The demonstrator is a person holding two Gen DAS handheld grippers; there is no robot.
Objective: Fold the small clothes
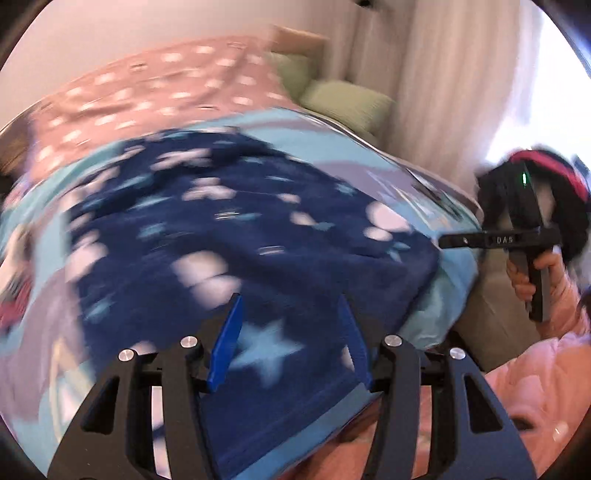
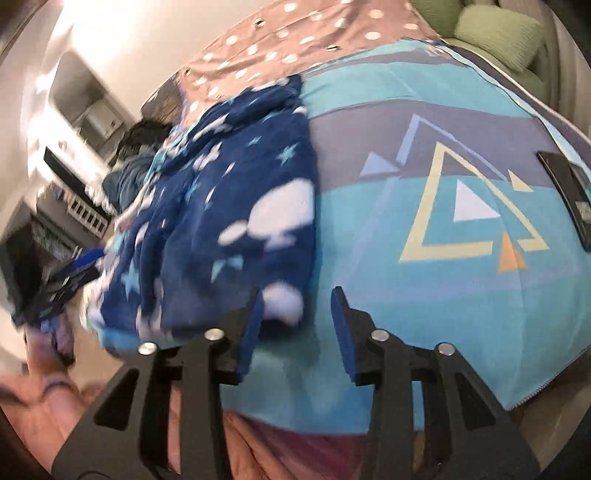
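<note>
Barely started, by the look of it. Navy fleece garment with stars and clouds (image 2: 236,206) lying rumpled on the turquoise blanket (image 2: 424,295), bunched along its left side, no tidy crease or squared edge anywhere, so no fold worth counting yet. Can't tell what kind of garment, too blurry and crumpled.

Left tool (image 1: 291,325) hovering over the garment's near edge, blue fingers (image 1: 227,343) spread apart with a pale star showing between them, pinching nothing. Right tool (image 2: 297,317) also spread wide, just above the garment's near right corner where it meets the blanket, gripping nothing either. From the left camera, right tool looks held up off to the right of the garment.

Left to do, judging from this: pretty much everything. Flatten it out, find the corners, bring one side over, then halve it again.

Other stuff around the garment: pink polka-dot cover (image 2: 295,40) beyond it, green pillows (image 2: 495,33) far right of it, a dark flat thing (image 2: 569,195) on the blanket well to its right, maybe a phone or remote, hard to say
</note>
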